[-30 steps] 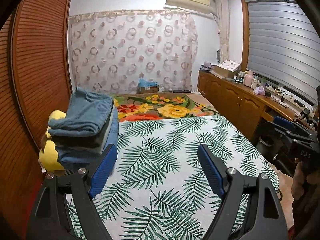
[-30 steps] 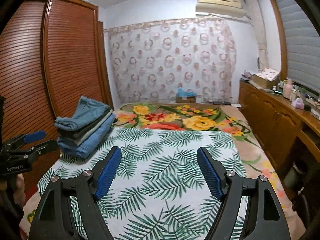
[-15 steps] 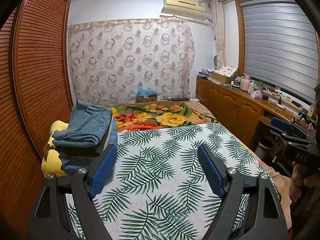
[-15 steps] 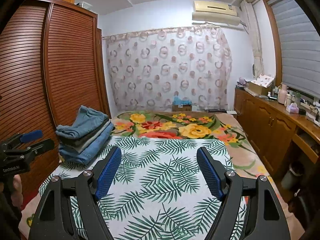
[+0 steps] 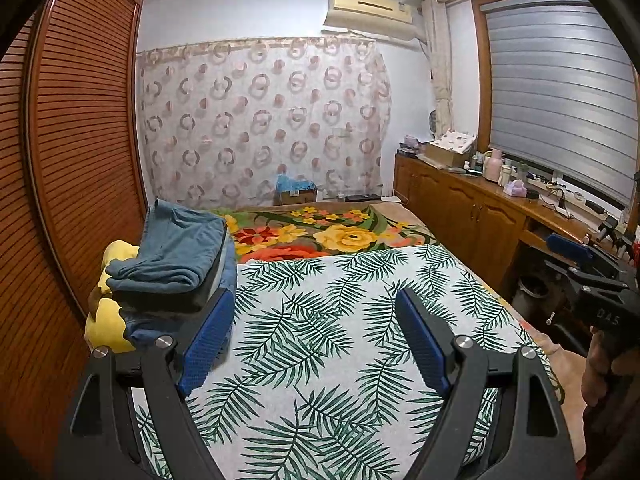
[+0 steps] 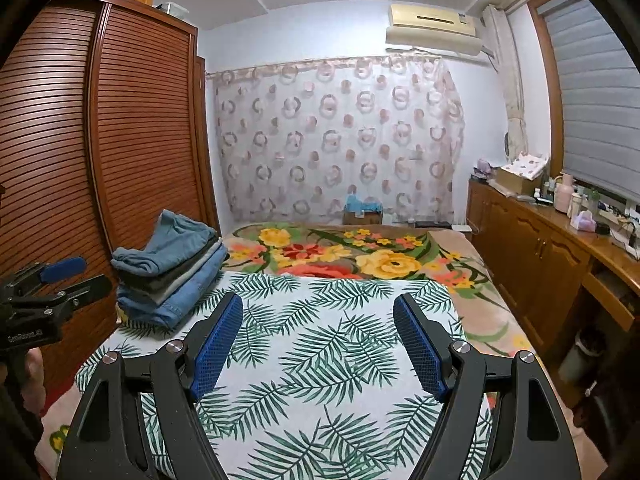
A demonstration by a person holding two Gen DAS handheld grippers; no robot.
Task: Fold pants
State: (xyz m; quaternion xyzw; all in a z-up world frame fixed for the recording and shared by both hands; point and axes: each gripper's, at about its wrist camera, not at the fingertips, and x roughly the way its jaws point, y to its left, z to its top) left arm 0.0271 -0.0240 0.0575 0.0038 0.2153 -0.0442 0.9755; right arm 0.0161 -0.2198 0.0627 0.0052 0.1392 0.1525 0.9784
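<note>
Left wrist view: left gripper (image 5: 316,332), jaws spread wide with nothing between them, hovering over a leaf-print sheet (image 5: 320,320) on the bed. Stack of folded pants (image 5: 172,264) at ten o'clock from the gripper, just beyond its left finger, resting partly on a yellow cushion (image 5: 105,322) near the slatted wardrobe (image 5: 72,160). Floral blanket (image 5: 328,236) at twelve o'clock, past the sheet. Right gripper (image 5: 576,256) at three o'clock, seen side-on, held in a hand (image 5: 604,368). Right wrist view: right gripper (image 6: 320,336), jaws likewise wide and empty, above the same sheet. Pants stack (image 6: 172,268) at ten o'clock, well apart from it; teal pair on top, dark and grey layers between, blue denim beneath. Left gripper (image 6: 76,276) at nine o'clock, beside the stack. Cabinet (image 6: 540,264) along three o'clock. No unfolded pair shows on the sheet. Judgement: the next step is likely fetching a pair; take only the top layer by its edge, lift cleanly without toppling the stack, and spread it flat mid-sheet.
</note>
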